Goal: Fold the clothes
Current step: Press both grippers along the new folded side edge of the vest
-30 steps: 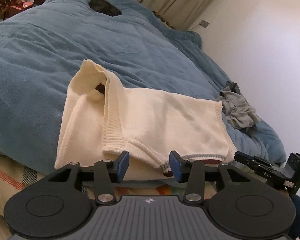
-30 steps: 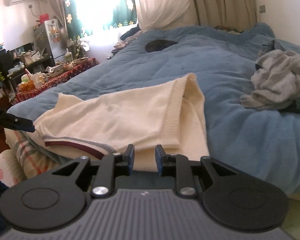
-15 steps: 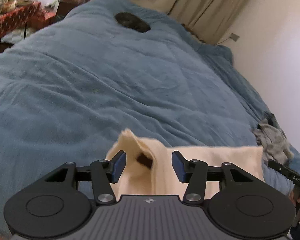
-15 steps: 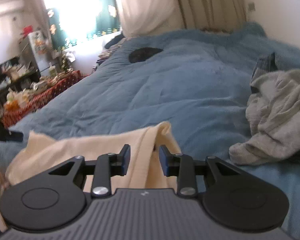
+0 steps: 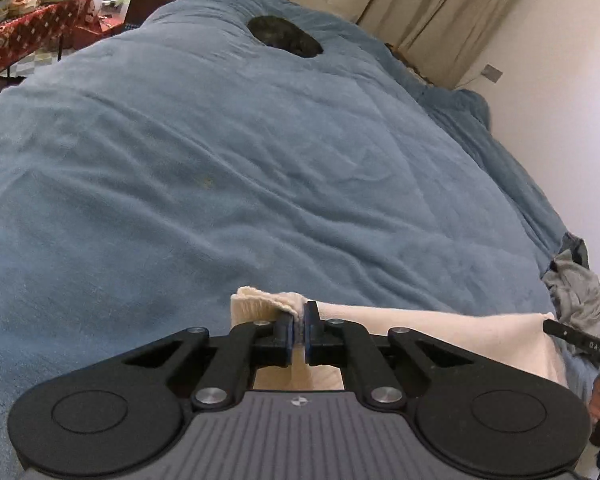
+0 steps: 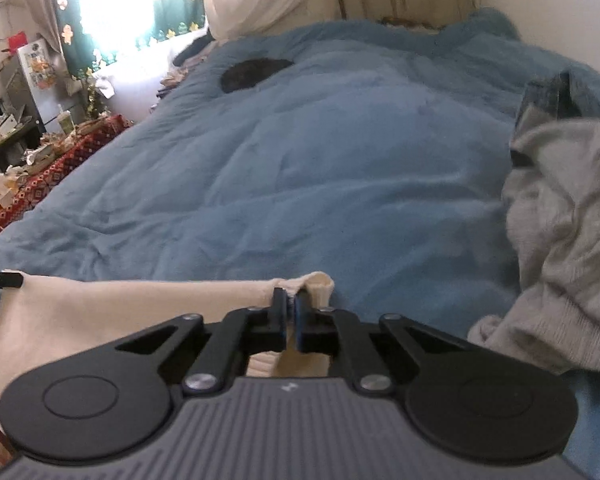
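Now both grippers tilt downward over the blue duvet [image 5: 260,168], left gripper [image 5: 299,320] and right gripper [image 6: 291,307] just clamped tight on the cream sweater's [image 5: 440,332] far corners

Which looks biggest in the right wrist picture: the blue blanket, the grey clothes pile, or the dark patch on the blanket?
1. Blue blanket: fills most of the picture.
2. Grey clothes pile: looks big, partly because it lies close to the camera.
3. Dark patch: smallest, but it lies far off, so its true size is unsure.
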Action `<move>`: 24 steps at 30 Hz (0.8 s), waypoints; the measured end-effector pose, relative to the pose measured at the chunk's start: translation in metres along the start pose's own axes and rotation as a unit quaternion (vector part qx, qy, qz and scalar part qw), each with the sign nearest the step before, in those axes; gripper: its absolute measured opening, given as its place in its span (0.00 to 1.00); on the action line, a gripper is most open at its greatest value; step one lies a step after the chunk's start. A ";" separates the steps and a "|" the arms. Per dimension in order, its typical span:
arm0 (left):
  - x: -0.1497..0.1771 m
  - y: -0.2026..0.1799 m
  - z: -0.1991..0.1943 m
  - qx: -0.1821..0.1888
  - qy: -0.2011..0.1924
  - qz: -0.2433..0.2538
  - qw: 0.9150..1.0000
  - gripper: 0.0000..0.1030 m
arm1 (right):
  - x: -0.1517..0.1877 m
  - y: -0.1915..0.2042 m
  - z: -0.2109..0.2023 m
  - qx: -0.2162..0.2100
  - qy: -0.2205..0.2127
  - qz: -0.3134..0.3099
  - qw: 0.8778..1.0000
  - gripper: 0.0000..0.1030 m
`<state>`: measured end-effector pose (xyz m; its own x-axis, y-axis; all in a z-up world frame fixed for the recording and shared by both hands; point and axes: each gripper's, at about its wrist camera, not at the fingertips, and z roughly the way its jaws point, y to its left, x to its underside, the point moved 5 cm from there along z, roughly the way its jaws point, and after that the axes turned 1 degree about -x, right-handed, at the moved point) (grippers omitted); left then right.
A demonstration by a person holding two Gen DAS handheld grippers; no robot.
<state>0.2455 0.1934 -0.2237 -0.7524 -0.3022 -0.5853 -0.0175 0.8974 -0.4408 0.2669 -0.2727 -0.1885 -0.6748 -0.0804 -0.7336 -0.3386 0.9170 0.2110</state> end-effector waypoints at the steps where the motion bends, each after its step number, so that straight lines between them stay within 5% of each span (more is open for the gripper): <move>1: 0.002 0.003 0.001 -0.004 -0.004 0.003 1.000 0.06 | 0.002 -0.001 0.001 -0.003 0.001 0.004 1.000 0.04; 8: 0.001 0.020 -0.001 0.005 0.012 -0.036 0.999 0.13 | 0.001 0.000 -0.014 -0.010 -0.010 0.000 1.000 0.09; 14: -0.009 -0.008 -0.048 -0.031 -0.044 0.026 0.998 0.13 | -0.004 0.029 -0.053 0.015 -0.048 -0.090 0.995 0.15; 18: -0.006 -0.061 -0.038 0.019 -0.040 0.050 0.998 0.13 | -0.003 0.078 -0.033 -0.021 -0.033 -0.131 0.991 0.09; 24: 0.015 -0.128 0.031 0.069 -0.011 0.042 0.997 0.07 | 0.006 0.150 0.017 -0.047 -0.032 -0.146 0.988 0.07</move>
<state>0.2566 0.0643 -0.1970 -0.7321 -0.2364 -0.6388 0.1373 0.8674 -0.4783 0.2230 -0.1293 -0.1721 -0.4975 -0.3074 -0.8112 -0.5734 0.8182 0.0415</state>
